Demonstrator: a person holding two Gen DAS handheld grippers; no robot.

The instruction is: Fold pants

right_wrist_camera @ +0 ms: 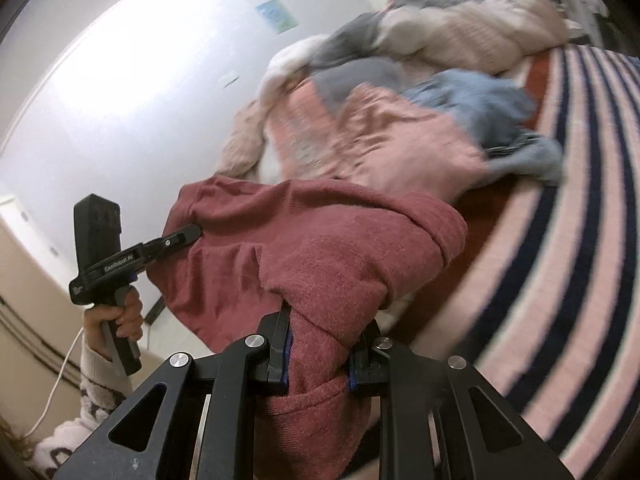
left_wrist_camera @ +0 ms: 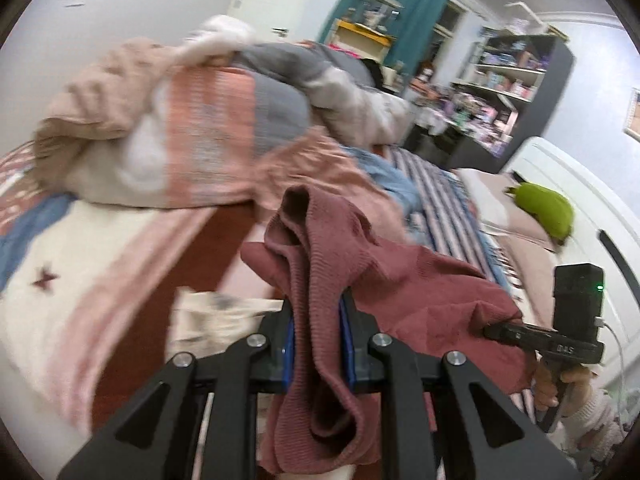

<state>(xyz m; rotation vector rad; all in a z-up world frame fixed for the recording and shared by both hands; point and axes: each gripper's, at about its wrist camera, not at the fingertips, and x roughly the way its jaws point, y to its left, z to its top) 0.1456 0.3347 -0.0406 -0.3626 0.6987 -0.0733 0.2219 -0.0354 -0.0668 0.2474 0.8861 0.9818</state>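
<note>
The dusty-red knit pants (left_wrist_camera: pixel 400 292) hang in the air above the bed, held at both ends. My left gripper (left_wrist_camera: pixel 318 320) is shut on a bunched fold of the pants, which drapes down between its blue pads. My right gripper (right_wrist_camera: pixel 320 336) is shut on another part of the pants (right_wrist_camera: pixel 320 248). The right gripper also shows at the right of the left wrist view (left_wrist_camera: pixel 496 330), biting the cloth. The left gripper shows at the left of the right wrist view (right_wrist_camera: pixel 192 234), clamped on the pants' edge.
A heap of other clothes and blankets (left_wrist_camera: pixel 192 128) lies on the bed behind, with a pink garment (right_wrist_camera: pixel 392 136) and a blue one (right_wrist_camera: pixel 480 108). A striped blanket (right_wrist_camera: pixel 560 220) covers the bed. A green cushion (left_wrist_camera: pixel 548 208) lies at the right. Shelves (left_wrist_camera: pixel 508 76) stand beyond.
</note>
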